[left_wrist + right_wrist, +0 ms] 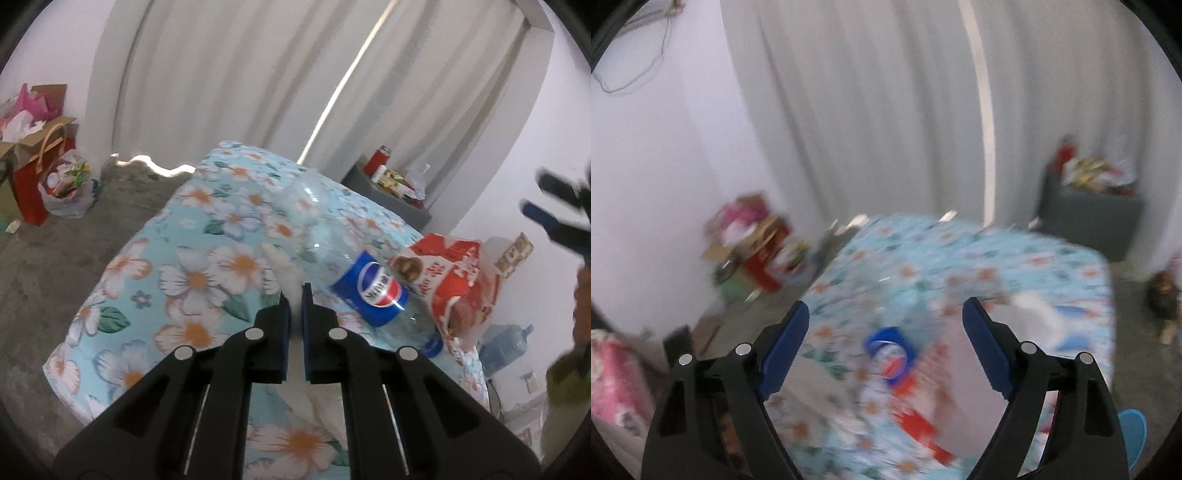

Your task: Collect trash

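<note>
Left gripper [294,293] above bed edge [70,354]

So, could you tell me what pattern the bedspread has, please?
The bedspread is light blue with white, orange-centred flowers; clearest in the left wrist view.

Bed [192,280], covered in a light-blue floral sheet. Lying on it: one clear plastic bottle [332,254] with blue label, and one red-and-white plastic bag [458,284] touching the bottle.

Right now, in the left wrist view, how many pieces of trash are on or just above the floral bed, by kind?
Plastic bottle: 1
Red-and-white snack bag: 1
White tissue, pinched in the left hand-held gripper: 1
Total: 3
</note>
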Demonstrator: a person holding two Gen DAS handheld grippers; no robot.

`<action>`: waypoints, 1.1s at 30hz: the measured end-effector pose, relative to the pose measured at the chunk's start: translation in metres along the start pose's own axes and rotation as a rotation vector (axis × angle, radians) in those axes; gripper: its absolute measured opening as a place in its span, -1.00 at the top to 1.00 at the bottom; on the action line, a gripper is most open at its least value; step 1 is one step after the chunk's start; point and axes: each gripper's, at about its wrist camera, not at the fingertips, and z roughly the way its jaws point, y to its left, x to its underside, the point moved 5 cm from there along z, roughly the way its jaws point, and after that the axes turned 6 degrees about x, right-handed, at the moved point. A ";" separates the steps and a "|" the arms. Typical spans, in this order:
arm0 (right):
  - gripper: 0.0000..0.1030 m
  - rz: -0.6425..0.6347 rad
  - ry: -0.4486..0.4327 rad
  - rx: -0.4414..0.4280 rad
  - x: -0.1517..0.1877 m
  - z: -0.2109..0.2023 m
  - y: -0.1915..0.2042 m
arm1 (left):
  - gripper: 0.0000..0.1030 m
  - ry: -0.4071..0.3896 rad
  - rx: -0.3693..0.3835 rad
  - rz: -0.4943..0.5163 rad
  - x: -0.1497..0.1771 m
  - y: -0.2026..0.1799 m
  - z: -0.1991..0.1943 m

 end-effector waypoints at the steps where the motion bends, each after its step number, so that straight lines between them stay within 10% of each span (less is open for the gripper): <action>1: -0.60 0.011 0.036 -0.028 -0.010 0.013 0.005 | 0.92 0.000 -0.004 -0.010 -0.001 0.005 0.001; 11: -0.18 0.103 0.446 0.088 -0.079 0.208 0.020 | 0.92 -0.015 0.023 -0.043 -0.003 0.013 0.001; 19: 0.17 0.183 0.683 0.129 -0.049 0.296 0.008 | 0.92 0.001 0.040 -0.049 0.000 0.010 0.005; 24: 0.84 0.162 0.670 0.150 -0.046 0.287 0.002 | 0.92 -0.004 0.050 -0.033 -0.003 0.006 0.005; 33: 0.91 0.145 0.529 0.112 -0.063 0.246 -0.006 | 0.94 -0.012 0.059 0.002 -0.005 -0.010 -0.002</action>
